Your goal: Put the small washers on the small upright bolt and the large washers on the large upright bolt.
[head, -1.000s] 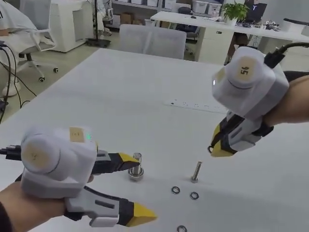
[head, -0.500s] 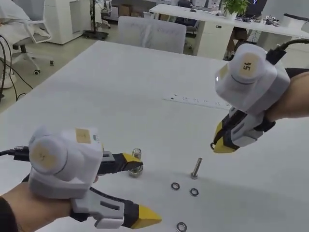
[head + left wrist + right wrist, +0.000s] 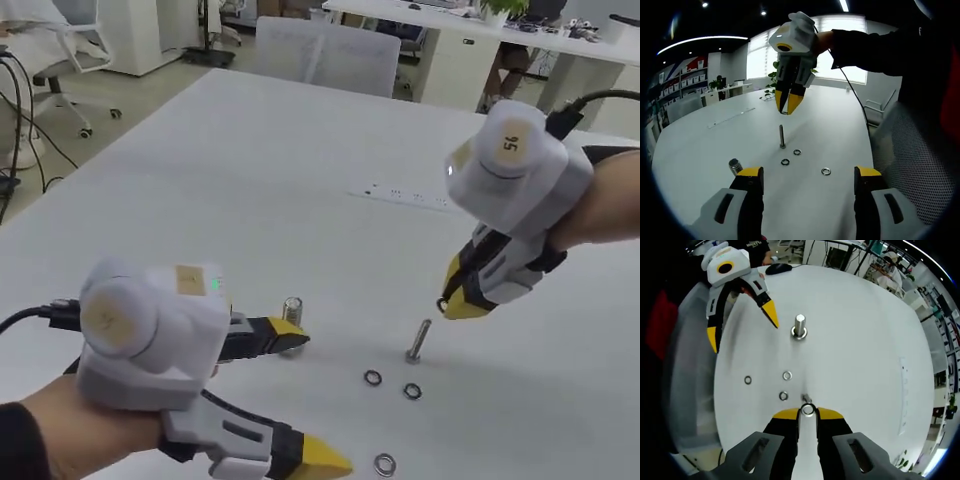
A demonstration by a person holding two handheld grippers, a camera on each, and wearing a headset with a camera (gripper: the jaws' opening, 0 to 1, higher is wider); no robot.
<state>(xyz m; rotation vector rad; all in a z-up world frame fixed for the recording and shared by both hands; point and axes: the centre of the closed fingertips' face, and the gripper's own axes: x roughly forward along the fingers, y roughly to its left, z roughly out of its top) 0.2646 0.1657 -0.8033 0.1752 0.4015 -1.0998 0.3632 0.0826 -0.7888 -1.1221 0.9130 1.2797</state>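
Observation:
The small upright bolt point(image 3: 417, 340) stands on the white table, with the large upright bolt point(image 3: 292, 312) to its left. Three loose washers lie in front of them point(image 3: 373, 378) point(image 3: 412, 391) point(image 3: 384, 464). My right gripper point(image 3: 453, 303) hovers just above and right of the small bolt. In the right gripper view it point(image 3: 807, 412) is shut on a washer point(image 3: 807, 410), with the small bolt's top point(image 3: 806, 400) just beyond it. My left gripper point(image 3: 312, 400) stands open low over the table; its upper jaw is beside the large bolt point(image 3: 735, 165), and nothing is between its jaws.
A white power strip point(image 3: 405, 196) lies across the table behind the bolts. A grey chair point(image 3: 325, 55) stands at the far edge, with desks beyond it. Bare tabletop point(image 3: 200, 180) stretches to the left and behind.
The head camera has shifted a little. My right gripper, still holding the washer, has drawn slightly closer to the small bolt. The left gripper has hardly moved.

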